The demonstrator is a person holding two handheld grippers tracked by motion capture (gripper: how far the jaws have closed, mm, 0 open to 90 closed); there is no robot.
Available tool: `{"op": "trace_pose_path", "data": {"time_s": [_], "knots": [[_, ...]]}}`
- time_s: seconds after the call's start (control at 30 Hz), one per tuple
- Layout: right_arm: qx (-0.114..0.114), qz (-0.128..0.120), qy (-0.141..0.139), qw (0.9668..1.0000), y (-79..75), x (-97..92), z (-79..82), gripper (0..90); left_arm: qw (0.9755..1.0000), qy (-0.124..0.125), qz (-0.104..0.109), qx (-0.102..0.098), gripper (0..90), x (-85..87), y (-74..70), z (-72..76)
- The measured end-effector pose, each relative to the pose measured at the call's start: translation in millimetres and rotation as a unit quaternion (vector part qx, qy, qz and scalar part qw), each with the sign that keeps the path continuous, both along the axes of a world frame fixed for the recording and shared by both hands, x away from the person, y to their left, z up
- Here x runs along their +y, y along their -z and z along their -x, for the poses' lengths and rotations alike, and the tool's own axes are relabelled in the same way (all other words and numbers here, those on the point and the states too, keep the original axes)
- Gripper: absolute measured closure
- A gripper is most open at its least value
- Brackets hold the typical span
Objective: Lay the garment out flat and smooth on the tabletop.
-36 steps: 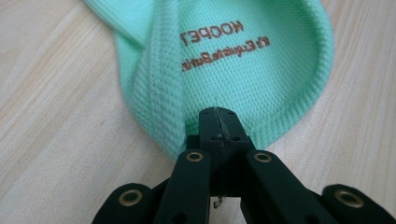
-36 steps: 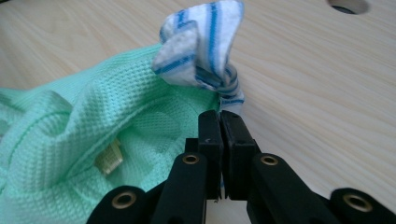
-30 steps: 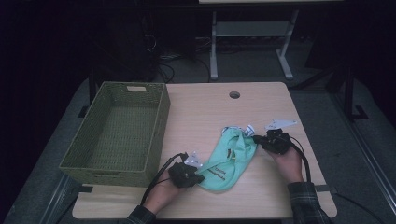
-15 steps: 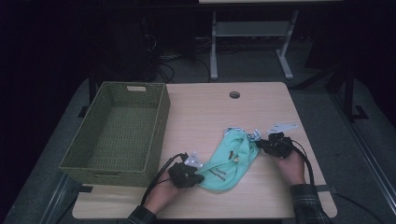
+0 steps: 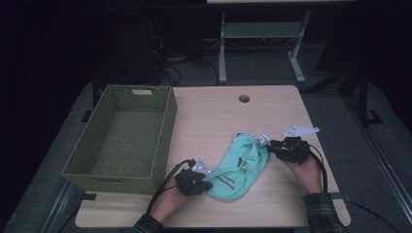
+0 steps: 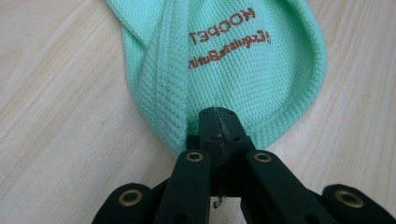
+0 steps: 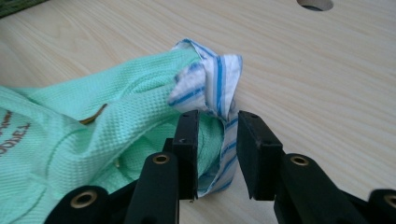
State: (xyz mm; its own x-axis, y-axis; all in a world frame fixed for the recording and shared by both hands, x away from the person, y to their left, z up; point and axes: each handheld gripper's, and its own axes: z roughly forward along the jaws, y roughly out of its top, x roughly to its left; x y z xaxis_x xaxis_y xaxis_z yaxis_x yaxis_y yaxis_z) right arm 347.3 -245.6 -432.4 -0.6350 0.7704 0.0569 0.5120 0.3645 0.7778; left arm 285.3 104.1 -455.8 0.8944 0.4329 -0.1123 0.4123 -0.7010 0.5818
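Note:
A mint-green mesh garment [image 5: 238,170] with brown lettering lies crumpled on the wooden table [image 5: 218,111], near its front. My left gripper [image 5: 209,185] is shut on the garment's near hem [image 6: 243,60], with its jaws [image 6: 219,116] pressed together on the ribbed edge. My right gripper [image 5: 270,146] sits at the garment's right end. Its jaws [image 7: 217,123] have just been opening and now stand apart. The blue-and-white striped trim [image 7: 210,84] hangs loosely between them, with green cloth [image 7: 70,140] bunched to the left.
A woven olive basket [image 5: 167,121] stands on the left half of the table, a short way from my left gripper. A round cable hole [image 5: 244,98] is in the table's far middle. Dark floor and a metal stand lie beyond the table.
The right gripper's jaws have parted around the striped trim, which they held pinched a second ago, and the hand has drifted slightly right. The left gripper and its grip are unchanged.

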Motion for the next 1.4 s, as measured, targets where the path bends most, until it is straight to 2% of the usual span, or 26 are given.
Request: {"op": "trace_pose_path", "data": {"time_s": [0.2, 0.23, 0.43, 0.6, 0.77, 1.07, 1.23, 1.27, 1.4], "knots": [[-0.01, -0.011, 0.0, 0.9999, -16.2, -4.6, 2.3, 69.1, 1.0, -0.001, 0.002, 0.003, 89.7, 0.3, 0.1, -0.6], [-0.009, -0.013, 0.0, 0.9999, -18.5, -4.9, 2.7, 69.1, 1.0, 0.004, -0.003, 0.002, 89.7, 0.9, -0.4, -1.2], [-0.012, -0.022, -0.011, 0.9996, -29.2, -1.5, 2.2, 69.2, 1.0, 0.003, -0.003, 0.002, 89.7, 0.9, -0.4, -1.4], [-0.019, -0.033, -0.028, 0.9989, -40.1, 8.4, -0.7, 69.2, 1.0, 0.002, 0.0, 0.007, 89.7, 1.4, -0.2, -1.9], [-0.017, -0.036, -0.046, 0.9981, -43.4, 24.7, -6.9, 69.1, 1.0, 0.0, 0.001, 0.004, 89.7, 1.0, 0.1, -1.0], [-0.002, -0.024, -0.066, 0.9976, -39.4, 56.1, -26.3, 69.2, 1.0, 0.002, 0.001, -0.006, 89.6, 0.3, 0.3, -1.0], [0.012, -0.006, -0.063, 0.9979, -26.2, 69.8, -40.0, 69.6, 1.0, 0.0, 0.002, -0.002, 89.6, 0.4, 0.5, -1.0], [0.013, 0.005, -0.065, 0.9978, -22.7, 71.1, -43.5, 69.6, 1.0, 0.002, 0.001, -0.001, 89.6, 0.7, 0.2, -1.2], [0.031, 0.015, -0.055, 0.9979, -9.8, 76.8, -53.4, 70.7, 0.9999, -0.008, 0.01, 0.004, 89.6, -0.4, 1.0, 0.1]]}}
